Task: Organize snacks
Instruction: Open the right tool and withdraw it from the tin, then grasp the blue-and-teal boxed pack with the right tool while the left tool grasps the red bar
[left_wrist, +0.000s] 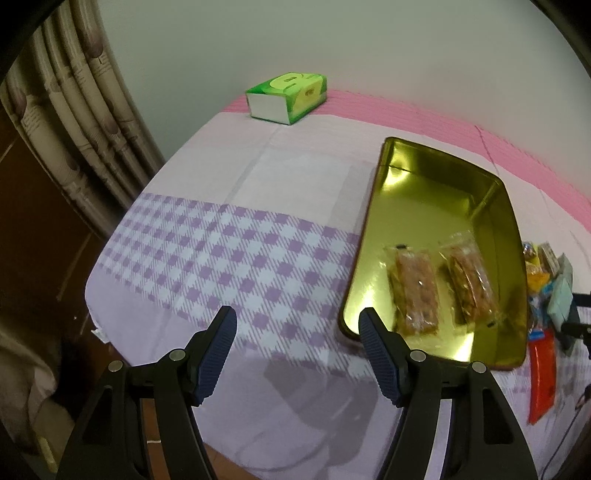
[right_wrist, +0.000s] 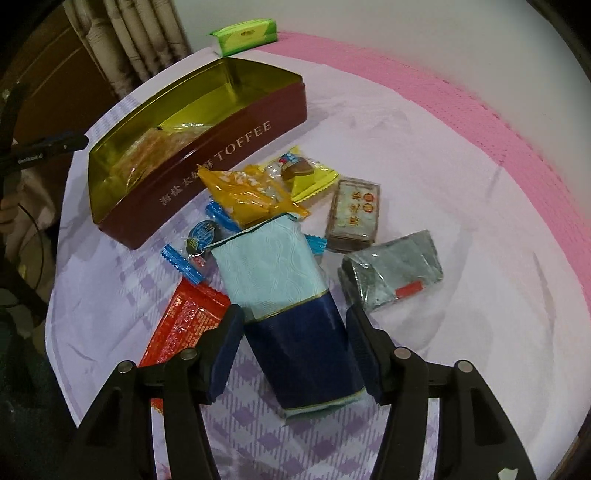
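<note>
Snacks sit two ways: two clear-wrapped bars already inside the dark-red rectangular toffee tin (right_wrist: 207, 147) with gold lining, the rest piled on the lilac checked cloth (right_wrist: 461, 206) at the tin's 4 o'clock. Pale-blue and navy foil packet (right_wrist: 291, 314) lies in the right gripper (right_wrist: 295, 332), long axis running 11 to 5 o'clock; jaws half spread, flanking its navy end, pads not clearly pressing. Tin lies at 11 o'clock. Left gripper (left_wrist: 297, 328) hangs wide and empty, farther off.
</note>
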